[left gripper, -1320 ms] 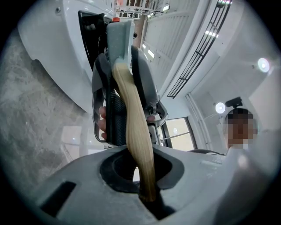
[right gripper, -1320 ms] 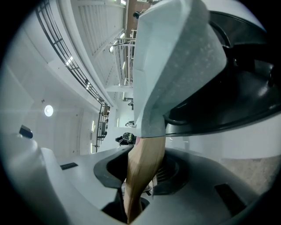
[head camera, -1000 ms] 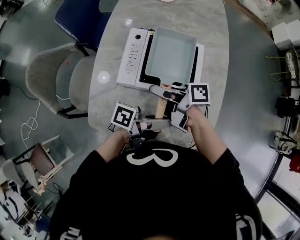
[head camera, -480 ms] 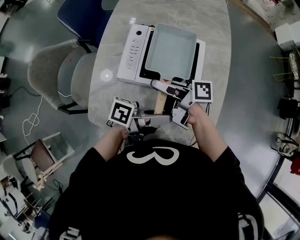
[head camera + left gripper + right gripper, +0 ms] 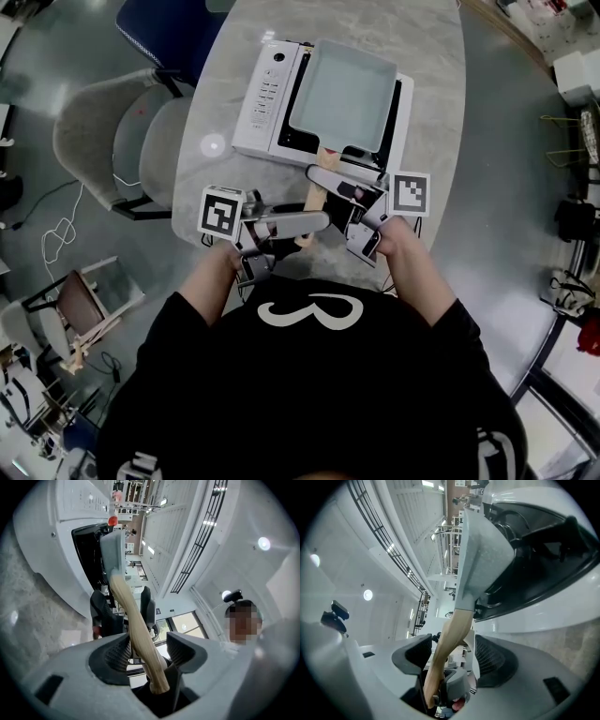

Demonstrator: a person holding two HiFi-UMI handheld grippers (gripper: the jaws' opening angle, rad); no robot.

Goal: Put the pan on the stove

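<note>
Pan sits in the upper middle of the head view, flat on the stove, so the task looks done or nearly done.

The pale stone desk carries everything. On it lies the white stove, its button panel along the left side and its dark cooking surface under the pan. The pan is a shallow, grey, rectangular tray that covers most of that surface. Its wooden handle juts off the near edge toward the person, out over the desk.

By the look of it, the pan is rigid metal and moderately heavy. Its weight lies well ahead of the handle, so the body would tend to dip when lifted by the end. The handle is slim, smooth and slightly curved, and it could roll in a loose grip. The best hold is probably close to the grey metal neck, with a second grip further back to stop it twisting.

The left gripper has just been opening. Its jaws stand apart with the handle running between them, close to one pad and clear of the other. The right gripper has also just been opening and is spread wide. The handle lies between its pads too, unclamped.
</note>
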